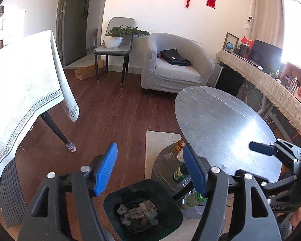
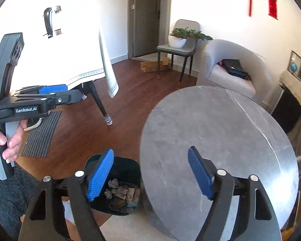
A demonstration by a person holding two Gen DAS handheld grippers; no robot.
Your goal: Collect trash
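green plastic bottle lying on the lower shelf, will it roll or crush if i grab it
The clear green-labelled plastic bottle lies on its side on the low round marble shelf, so it would probably roll when nudged. It looks thin-walled and empty, so likely light and apt to dent under the jaws.

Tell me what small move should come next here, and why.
Probably lower the left gripper toward the bottles on the lower shelf under the round table. Both grippers are open and empty, the tabletop is bare, and the trash bin already holds crumpled paper and cartons.
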